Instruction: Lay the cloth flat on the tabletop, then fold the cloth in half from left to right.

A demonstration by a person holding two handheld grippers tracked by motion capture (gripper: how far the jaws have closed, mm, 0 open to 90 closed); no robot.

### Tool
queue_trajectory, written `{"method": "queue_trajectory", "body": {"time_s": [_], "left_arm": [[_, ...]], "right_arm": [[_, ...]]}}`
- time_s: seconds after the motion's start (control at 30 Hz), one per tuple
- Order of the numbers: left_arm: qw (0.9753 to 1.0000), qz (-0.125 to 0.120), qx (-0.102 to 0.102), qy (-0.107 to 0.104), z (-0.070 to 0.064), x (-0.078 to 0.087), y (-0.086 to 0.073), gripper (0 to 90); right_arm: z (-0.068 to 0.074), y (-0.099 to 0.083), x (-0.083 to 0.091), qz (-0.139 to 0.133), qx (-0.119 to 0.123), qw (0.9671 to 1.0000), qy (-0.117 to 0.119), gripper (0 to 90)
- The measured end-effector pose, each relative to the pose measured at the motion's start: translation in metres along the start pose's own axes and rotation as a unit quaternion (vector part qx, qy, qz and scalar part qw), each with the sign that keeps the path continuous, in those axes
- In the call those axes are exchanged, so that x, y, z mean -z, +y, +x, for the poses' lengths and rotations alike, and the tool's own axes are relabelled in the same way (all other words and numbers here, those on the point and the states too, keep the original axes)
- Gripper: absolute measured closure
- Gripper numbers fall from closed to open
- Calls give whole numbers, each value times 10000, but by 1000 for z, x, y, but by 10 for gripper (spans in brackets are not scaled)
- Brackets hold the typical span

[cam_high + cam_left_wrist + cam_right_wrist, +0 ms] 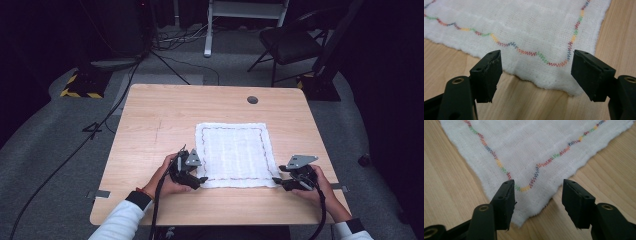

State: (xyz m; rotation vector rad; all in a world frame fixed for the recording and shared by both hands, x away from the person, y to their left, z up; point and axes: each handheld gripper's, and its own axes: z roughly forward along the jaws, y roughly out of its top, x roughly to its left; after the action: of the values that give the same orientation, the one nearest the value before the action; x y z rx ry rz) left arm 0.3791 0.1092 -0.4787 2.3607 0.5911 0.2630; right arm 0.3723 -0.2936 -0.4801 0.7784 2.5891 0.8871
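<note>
A white gauze cloth (234, 154) with multicoloured zigzag stitching lies flat on the near half of a light wooden table (150, 120). The left gripper (196, 176) sits at the cloth's near left corner, its jaws spread wide on either side of that corner (564, 82), clasping nothing. The right gripper (281, 183) is at the near right corner (529, 217), jaws likewise parted, the cloth's tip lying between them ungrasped.
</note>
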Motion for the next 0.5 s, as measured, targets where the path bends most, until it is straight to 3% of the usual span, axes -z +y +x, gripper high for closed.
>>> {"method": "queue_trajectory", "body": {"time_s": [0.17, 0.3, 0.5], "left_arm": [[9999, -76, 15, 132, 7, 4, 0, 245], [9995, -157, 140, 214, 15, 8, 3, 237], [9983, -251, 282, 447, 37, 8, 9, 237]], "right_arm": [[4, 9, 2, -182, -43, 9998, 53, 386], [14, 17, -2, -211, 132, 9996, 111, 363], [23, 32, -3, -388, 177, 9990, 147, 358]]}}
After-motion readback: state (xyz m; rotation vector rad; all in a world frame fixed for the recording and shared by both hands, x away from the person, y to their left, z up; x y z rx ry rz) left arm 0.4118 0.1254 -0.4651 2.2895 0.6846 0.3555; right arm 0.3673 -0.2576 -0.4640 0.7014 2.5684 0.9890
